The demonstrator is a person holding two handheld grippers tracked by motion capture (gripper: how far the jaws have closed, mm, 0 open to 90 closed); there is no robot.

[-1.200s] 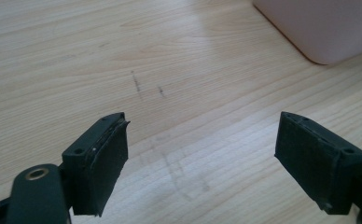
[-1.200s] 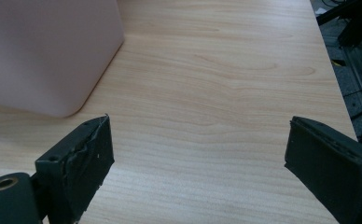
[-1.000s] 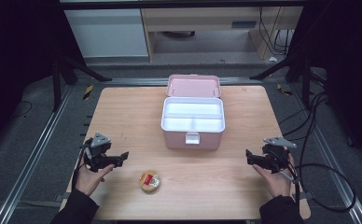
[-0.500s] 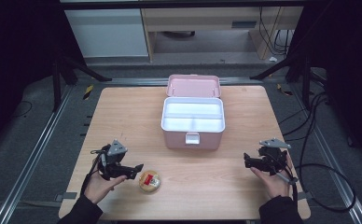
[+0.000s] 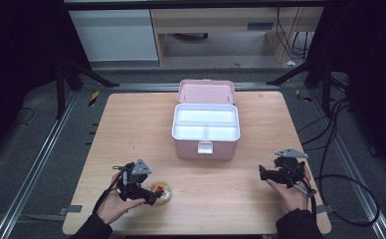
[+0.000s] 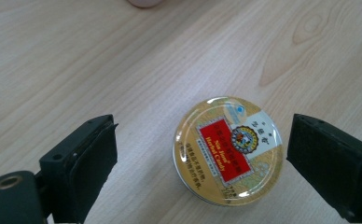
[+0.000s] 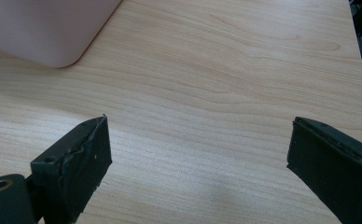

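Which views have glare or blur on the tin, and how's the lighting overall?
Left gripper view: sharp; the tin has a small glare streak on its upper rim, label still readable; the jaws stand open around it. High view: table evenly lit, surroundings dark, the tin small and soft. Right gripper view: a pale sheen on the wood between the jaws, pink box slightly soft.

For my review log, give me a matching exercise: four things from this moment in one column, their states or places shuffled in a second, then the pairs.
1. tin
2. box
3. left gripper
4. right gripper

a. lid up, white tray showing
b. open over bare wood
c. flat on the table, lid up, untouched
d. open, fingers either side of the tin

Pairs: 1-c, 2-a, 3-d, 4-b
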